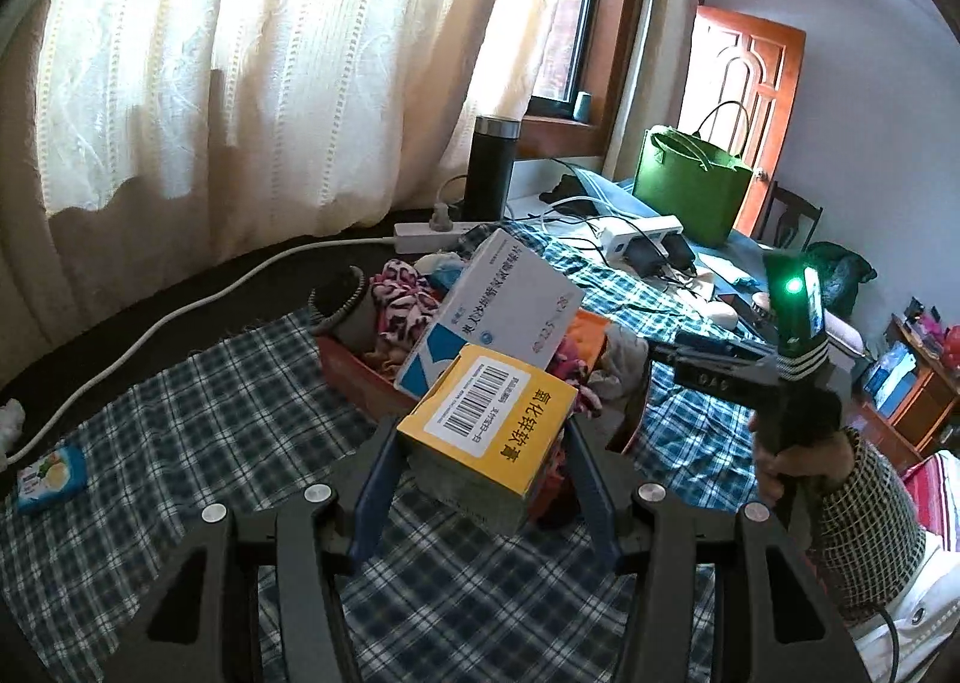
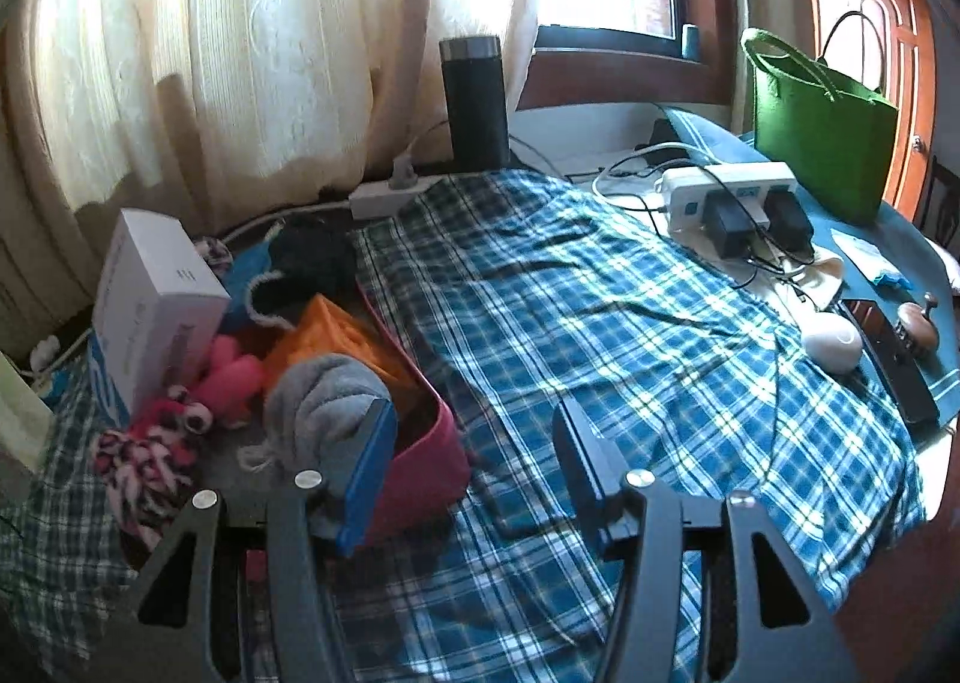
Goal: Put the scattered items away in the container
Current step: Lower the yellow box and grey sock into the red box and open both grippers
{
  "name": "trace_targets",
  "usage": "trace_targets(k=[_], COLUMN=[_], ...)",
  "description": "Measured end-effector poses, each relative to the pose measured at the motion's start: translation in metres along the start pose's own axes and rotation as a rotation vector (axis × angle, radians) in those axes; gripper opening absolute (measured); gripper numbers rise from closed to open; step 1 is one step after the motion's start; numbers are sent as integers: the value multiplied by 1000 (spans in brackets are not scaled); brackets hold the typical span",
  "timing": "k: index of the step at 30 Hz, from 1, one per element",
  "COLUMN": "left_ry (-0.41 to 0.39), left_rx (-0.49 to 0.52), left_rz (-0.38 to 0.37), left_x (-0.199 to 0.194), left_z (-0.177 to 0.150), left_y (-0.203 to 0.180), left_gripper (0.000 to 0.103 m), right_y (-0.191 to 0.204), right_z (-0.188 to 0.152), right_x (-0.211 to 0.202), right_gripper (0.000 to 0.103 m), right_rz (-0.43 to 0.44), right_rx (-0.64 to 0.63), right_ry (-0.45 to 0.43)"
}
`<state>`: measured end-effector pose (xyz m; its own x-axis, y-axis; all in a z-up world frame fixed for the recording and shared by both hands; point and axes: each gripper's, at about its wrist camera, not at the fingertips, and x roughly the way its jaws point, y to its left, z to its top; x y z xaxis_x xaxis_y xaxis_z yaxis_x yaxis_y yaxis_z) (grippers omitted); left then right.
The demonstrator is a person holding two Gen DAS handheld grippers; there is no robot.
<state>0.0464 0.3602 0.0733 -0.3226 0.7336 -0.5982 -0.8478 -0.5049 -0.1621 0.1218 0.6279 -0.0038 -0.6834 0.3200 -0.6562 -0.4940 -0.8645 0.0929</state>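
Left wrist view: left gripper [image 1: 483, 446] clamped on a yellow box [image 1: 489, 428], held just in front of the red container [image 1: 360, 377], near a white-and-blue box [image 1: 498, 305] leaning out of that container and well apart from a small blue packet [image 1: 51, 470] on the plaid cloth [image 1: 198, 413]. Right wrist view: right gripper [image 2: 474, 461] spread wide and holding nothing, over the plaid cloth just right of the red container [image 2: 420, 461], with a grey sock [image 2: 327, 395], orange cloth [image 2: 336, 335] and pink socks [image 2: 234, 371] inside.
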Motion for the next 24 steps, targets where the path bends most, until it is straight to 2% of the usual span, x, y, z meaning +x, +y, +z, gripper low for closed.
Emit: trace_targets(k=[6, 14, 19, 24], left_ry=[6, 14, 25, 42], left_rx=[39, 125, 134, 142], left_rz=[-38, -114, -116, -115], left_x=[12, 55, 96, 109], left_z=[8, 26, 41, 42], left_y=[-19, -59, -72, -73], left_gripper=[56, 56, 56, 56], right_y=[-2, -23, -31, -37], right_z=[-2, -1, -1, -2], right_x=[-5, -20, -24, -23], right_gripper=[58, 58, 58, 58], right_rz=[6, 36, 53, 68], right_rx=[-3, 96, 131, 151], right_ry=[-29, -88, -106, -112])
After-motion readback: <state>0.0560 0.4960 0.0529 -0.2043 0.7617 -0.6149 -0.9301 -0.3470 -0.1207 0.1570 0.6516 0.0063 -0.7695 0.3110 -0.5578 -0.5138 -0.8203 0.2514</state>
